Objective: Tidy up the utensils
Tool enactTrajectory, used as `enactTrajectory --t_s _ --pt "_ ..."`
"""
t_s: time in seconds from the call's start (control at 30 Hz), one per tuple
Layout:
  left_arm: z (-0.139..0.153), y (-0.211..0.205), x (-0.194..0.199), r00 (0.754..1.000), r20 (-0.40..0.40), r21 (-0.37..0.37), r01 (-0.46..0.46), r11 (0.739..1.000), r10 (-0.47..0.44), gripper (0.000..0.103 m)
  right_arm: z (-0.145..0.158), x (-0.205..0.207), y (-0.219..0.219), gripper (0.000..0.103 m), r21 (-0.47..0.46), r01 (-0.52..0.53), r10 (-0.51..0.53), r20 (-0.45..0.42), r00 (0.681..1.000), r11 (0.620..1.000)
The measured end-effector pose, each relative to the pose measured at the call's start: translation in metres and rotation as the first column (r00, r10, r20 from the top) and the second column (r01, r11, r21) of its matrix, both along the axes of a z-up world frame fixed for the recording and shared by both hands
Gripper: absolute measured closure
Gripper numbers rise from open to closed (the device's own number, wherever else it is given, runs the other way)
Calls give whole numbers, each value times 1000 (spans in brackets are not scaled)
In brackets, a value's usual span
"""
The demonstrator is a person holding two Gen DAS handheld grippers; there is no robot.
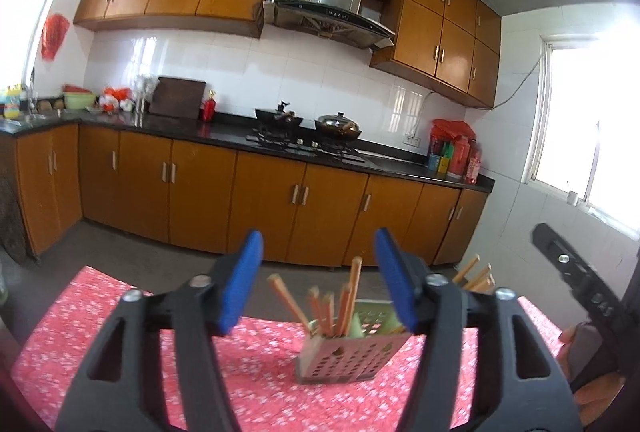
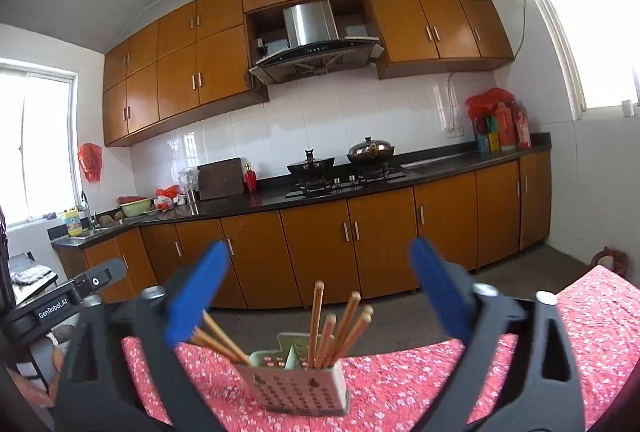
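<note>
1. The left gripper [image 1: 318, 282] has its blue fingers [image 1: 242, 282] spread apart, and nothing is between them.
2. The right gripper [image 2: 316, 296] has its blue fingers [image 2: 198, 296] spread very wide, and it holds nothing too.
3. The chopsticks [image 2: 318, 322] stand tilted in the holder [image 2: 298, 386], just past the fingertips, touching no finger.
4. The holder is a box with little holes. It stands upright on the red flowery tablecloth [image 2: 440, 384].
5. Behind the table are brown kitchen cabinets [image 2: 320, 244].
</note>
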State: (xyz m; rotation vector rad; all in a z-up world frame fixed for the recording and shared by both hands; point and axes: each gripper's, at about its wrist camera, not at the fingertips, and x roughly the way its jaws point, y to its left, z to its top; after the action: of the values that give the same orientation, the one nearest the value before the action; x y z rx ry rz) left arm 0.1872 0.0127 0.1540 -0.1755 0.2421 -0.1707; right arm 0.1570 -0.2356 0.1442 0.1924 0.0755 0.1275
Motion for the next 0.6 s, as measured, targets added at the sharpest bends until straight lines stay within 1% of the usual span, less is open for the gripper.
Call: enactTrajectory --t_s 0.03,0.07,0.13,0.17,0.27,0.4,0.5,0.6 --pt "-1 1 -9 1000 6 15 -3 1000 3 28 -1 -6 1 2 -8 2 -2 3 1000 1000" --pt "-4 3 -20 1000 11 35 -5 999 5 24 -3 -13 2 2 -19 6 -6 3 1000 1000" --pt "-8 4 -37 1000 16 70 -9 998 8 8 -10 -29 7 2 -54 12 -13 -15 1000 998" --pt "-12 5 -47 1000 21 87 -13 996 11 6 -12 -33 8 2 -62 16 -17 -22 1000 998" --pt "-23 7 -73 999 25 120 -30 992 27 4 -25 -52 12 2 -77 38 -43 -62 997 996" --pt "-51 12 -104 997 -27 146 -65 987 69 4 -43 -71 14 2 -80 58 -68 -129 989 995" --pt "-71 14 -123 993 -54 174 -97 980 108 4 -64 -90 15 2 -80 59 -72 -169 983 995" --pt "-88 12 -145 988 -31 227 -139 964 150 4 -84 -106 19 2 -98 68 -86 -196 977 993"
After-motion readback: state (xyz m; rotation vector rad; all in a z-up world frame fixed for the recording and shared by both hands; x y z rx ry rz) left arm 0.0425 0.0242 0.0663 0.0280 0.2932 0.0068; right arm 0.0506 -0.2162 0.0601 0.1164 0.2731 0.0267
